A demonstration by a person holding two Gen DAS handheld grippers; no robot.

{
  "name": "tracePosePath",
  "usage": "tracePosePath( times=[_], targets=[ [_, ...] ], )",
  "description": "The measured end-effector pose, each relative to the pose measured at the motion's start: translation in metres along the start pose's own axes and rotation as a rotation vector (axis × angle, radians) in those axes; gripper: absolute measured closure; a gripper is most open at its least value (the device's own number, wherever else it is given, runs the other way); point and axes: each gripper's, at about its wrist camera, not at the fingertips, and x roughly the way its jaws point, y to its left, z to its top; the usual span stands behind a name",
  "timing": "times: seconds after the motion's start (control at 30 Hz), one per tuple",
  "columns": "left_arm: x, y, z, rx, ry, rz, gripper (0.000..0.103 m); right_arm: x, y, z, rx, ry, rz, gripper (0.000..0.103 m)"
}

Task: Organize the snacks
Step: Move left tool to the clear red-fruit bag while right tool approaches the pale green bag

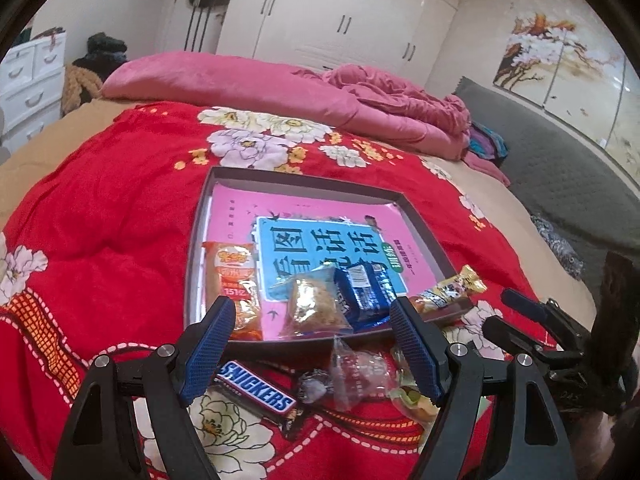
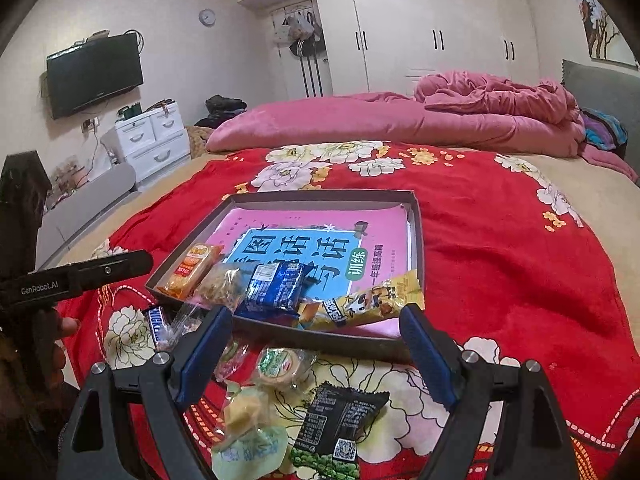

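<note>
Red floral blanket (image 2: 500,248) spread over bed. Pink quilt (image 2: 360,124) bunched behind it. White wardrobe (image 2: 436,28) along back wall. Wall-mounted television (image 2: 94,74) at left, above white drawer unit (image 2: 154,138). Round clock (image 2: 207,17) nearby.

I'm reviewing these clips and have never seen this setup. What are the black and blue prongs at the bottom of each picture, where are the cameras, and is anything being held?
There is no robot here. A person carries a hand-held gripper in each hand, and each has a wide-angle camera looking forward along its two blue-padded fingers. One picture comes from the left hand-held gripper, the other from the right hand-held gripper. Both stand open and hold nothing. On the red floral blanket lies a shallow grey box with a pink booklet and several snacks inside. More snacks lie loose in front, including a Snickers bar and a black packet.
</note>
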Motion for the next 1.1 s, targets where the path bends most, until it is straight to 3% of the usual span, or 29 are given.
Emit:
tracePosePath(
  times=[1.1],
  targets=[
    [0.004, -0.020, -0.009, 0.085, 0.025, -0.002, 0.022, -0.005, 0.019, -0.025, -0.060, 0.082, 0.053, 0.018]
  ],
)
